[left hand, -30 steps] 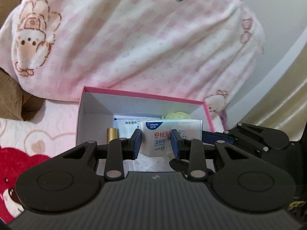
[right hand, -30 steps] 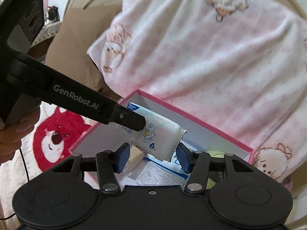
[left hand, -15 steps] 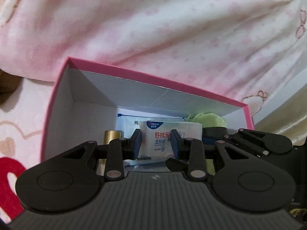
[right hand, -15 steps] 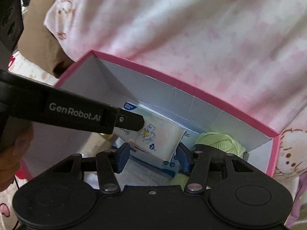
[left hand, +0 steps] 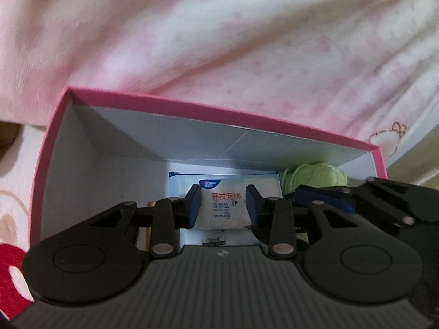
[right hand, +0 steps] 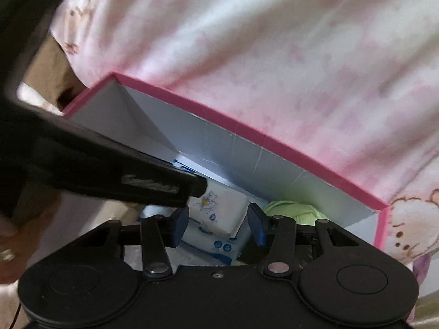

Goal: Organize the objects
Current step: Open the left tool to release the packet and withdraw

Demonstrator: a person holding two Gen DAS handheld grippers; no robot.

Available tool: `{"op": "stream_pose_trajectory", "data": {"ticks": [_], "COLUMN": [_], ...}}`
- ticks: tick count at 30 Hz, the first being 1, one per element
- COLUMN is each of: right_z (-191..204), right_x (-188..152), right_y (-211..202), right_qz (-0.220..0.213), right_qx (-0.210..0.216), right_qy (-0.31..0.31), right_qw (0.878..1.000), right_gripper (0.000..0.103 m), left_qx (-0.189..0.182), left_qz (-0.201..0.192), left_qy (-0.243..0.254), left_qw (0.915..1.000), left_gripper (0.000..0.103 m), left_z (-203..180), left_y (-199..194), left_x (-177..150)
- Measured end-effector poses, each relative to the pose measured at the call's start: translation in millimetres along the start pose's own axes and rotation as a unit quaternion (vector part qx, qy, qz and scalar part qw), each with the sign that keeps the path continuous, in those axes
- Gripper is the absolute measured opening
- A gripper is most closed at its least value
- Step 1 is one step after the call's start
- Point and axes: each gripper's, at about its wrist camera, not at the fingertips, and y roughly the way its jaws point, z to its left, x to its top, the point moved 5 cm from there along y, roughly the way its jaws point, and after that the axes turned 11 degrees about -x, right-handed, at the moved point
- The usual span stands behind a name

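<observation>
One pink box [left hand: 208, 112], open, centre of the left wrist frame. Inside it: two wet-wipe packs, a small one [left hand: 223, 208] at centre lying over a larger flat one [left hand: 225, 176] behind it. One green yarn ball [left hand: 315, 176], right of centre. One gold tube [left hand: 150, 204], left of centre, mostly hidden. One pink-and-white blanket [left hand: 219, 41] across the upper frame. Two grippers, one in each view.

The gold tube [left hand: 150, 205] is mostly hidden behind the left gripper [left hand: 222, 204]. The green yarn ball [right hand: 295, 213] is half covered in both views; the lettering on the gripper arm [right hand: 149, 186] is blurred.
</observation>
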Motion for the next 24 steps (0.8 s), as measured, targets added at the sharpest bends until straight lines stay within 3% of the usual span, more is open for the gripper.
{"op": "stream_pose_trajectory", "data": {"ticks": [13, 24], "right_z": [-13, 3], "right_x": [-53, -75], "right_y": [-120, -193], "right_qz": [-0.057, -0.106], "right_qx": [0.061, 0.074], "right_qy": [0.062, 0.042], "right_qw": [0.995, 0.991], "right_gripper": [0.060, 0.063], "left_qx": [0.045, 0.053], "left_qz": [0.026, 0.030], "left_qy": [0.065, 0.113], "left_qw": [0.9965, 0.9917], "left_gripper": [0.050, 0.060], "left_z": [-47, -97], "left_y": [-74, -171], "left_x": [-30, -82]}}
